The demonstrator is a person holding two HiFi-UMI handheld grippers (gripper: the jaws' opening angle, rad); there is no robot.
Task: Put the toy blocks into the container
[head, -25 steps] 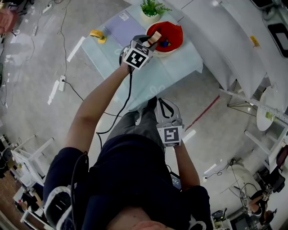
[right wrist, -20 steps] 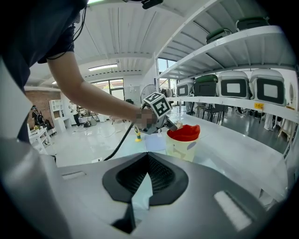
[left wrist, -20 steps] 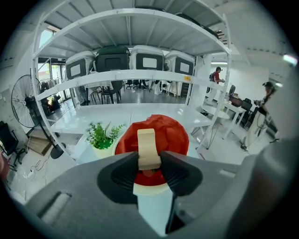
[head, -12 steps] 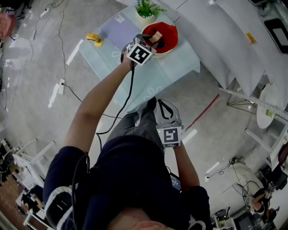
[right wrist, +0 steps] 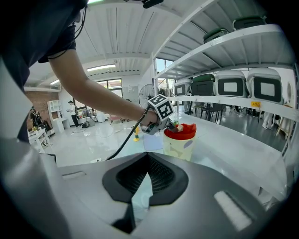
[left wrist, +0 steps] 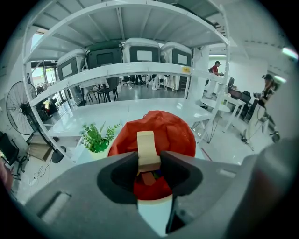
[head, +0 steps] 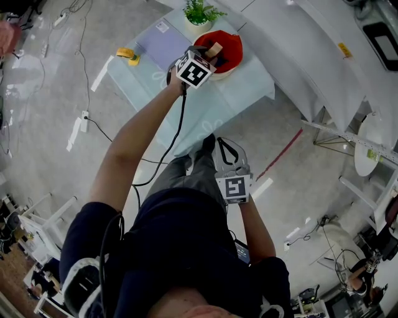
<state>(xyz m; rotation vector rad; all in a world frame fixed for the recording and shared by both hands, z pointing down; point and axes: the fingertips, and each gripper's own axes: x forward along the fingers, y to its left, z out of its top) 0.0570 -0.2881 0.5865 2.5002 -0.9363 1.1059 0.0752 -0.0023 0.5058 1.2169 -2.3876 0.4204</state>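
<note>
The container [head: 227, 51], a pale tub lined in red, sits near the far corner of the table [head: 208, 109], just beside a small potted plant [head: 200, 12] and close to the edge that faces the long white shelf unit [head: 323, 56]. The left gripper [left wrist: 149, 161] is reached out over it, jaws clenched on a pale wooden toy block [left wrist: 147, 150] that stands upright between them, right over the tub's red mouth on the side nearest the person. A few coloured blocks [left wrist: 148, 179] lie down inside. There is plenty of free room on the table: the whole near stretch of its glassy, pale blue top is bare. A lilac sheet [head: 158, 42] lies beyond the left gripper, and a yellow object [head: 129, 54] sits on the far left edge. The right gripper [right wrist: 147, 158] hangs back, well apart from the table and held in front of the person's body, its jaws pressed together with nothing in them. The floor [head: 56, 93] around is grey and glossy, crossed by loose cables and strips of tape, with more white furniture off to the right.
</note>
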